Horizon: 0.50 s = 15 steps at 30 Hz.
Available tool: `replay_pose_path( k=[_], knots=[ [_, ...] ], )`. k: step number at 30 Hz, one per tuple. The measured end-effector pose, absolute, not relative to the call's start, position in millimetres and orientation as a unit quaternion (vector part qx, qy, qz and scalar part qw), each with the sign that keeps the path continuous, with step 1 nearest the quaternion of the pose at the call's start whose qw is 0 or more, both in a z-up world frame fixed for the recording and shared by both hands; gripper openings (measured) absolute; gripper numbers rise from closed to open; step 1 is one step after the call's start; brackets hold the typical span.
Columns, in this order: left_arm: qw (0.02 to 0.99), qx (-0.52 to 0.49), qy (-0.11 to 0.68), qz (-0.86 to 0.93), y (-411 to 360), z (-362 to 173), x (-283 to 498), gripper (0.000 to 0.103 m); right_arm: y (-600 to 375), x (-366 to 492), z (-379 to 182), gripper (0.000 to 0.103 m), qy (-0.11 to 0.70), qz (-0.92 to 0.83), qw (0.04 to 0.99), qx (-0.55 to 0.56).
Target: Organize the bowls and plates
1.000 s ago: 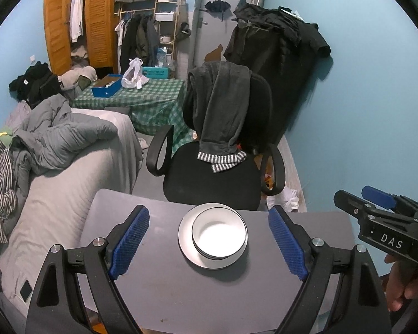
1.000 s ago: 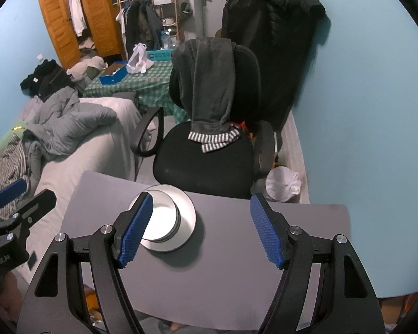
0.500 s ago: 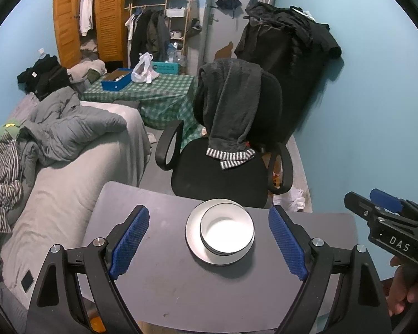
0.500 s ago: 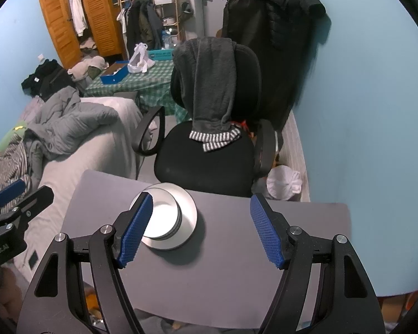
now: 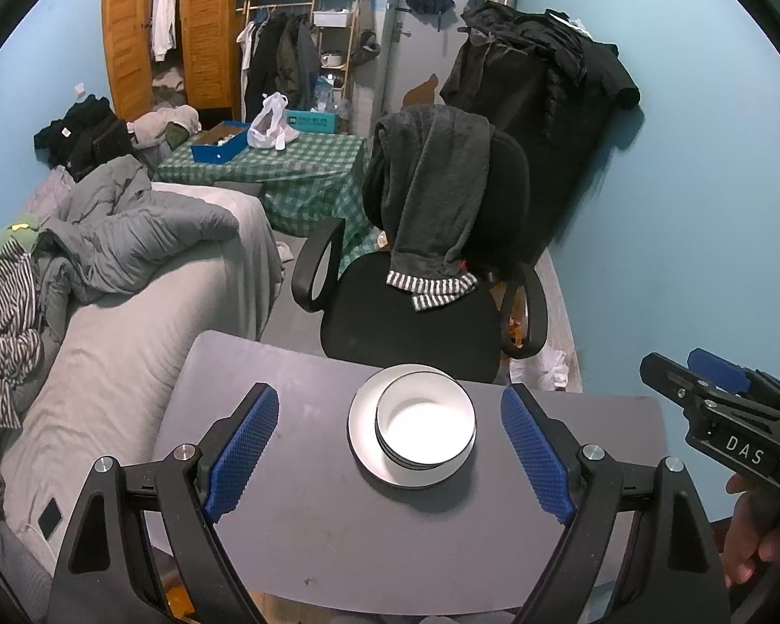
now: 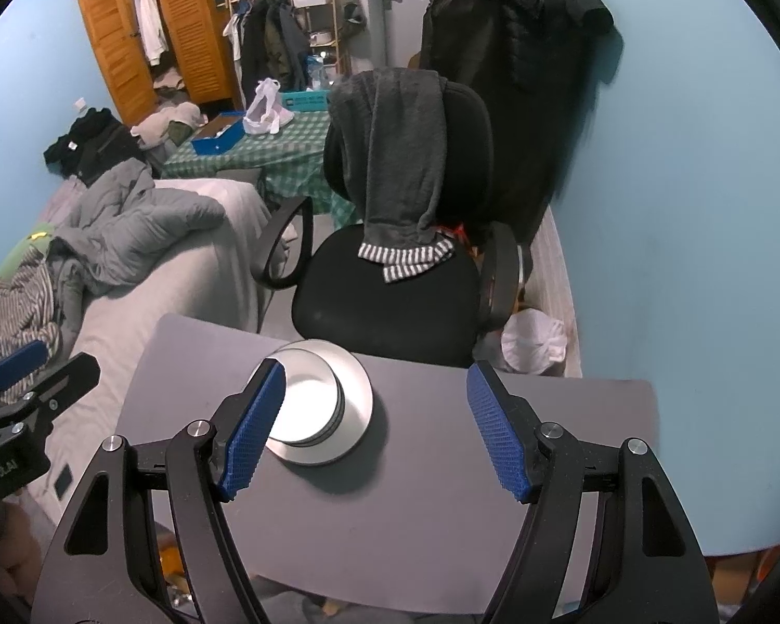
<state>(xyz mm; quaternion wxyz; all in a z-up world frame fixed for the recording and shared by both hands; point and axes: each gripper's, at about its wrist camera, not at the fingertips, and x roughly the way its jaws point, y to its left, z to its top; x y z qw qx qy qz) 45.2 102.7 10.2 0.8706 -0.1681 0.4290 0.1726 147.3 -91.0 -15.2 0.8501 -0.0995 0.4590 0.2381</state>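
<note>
A white bowl point(image 5: 425, 426), which looks like a nested pair, is seen sitting inside a white plate point(image 5: 361, 429) toward the far edge of a small grey table point(image 5: 296, 525), just in front of a black office chair point(image 5: 411, 322). The left gripper point(image 5: 390, 447) is held above the table with its jaws wide apart and nothing between the pads, the stack being framed beyond them. The right gripper point(image 6: 377, 426) is likewise held with its jaws spread and empty, the stack lying off toward its left finger point(image 6: 255, 429). The stacking appears largely done, so the main risks are judged to come from any further handling. If the bowl were pinched by its rim alone, it could be tipped or dragged across the smooth plate. If the plate were nudged away, the whole stack could be pushed over the nearby far edge toward the chair. A glazed rim is also likely to slip between the pads unless it is gripped squarely
</note>
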Motion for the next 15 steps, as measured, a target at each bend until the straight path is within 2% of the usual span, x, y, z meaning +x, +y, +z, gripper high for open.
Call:
replay_pose_path(
  k=[15],
  knots=[
    [0.867, -0.173, 0.437, 0.167, 97.5, 10.9, 42.7, 0.089, -81.6, 138.2, -13.6, 0.072, 0.464, 0.243, 0.846, -0.096]
  ],
)
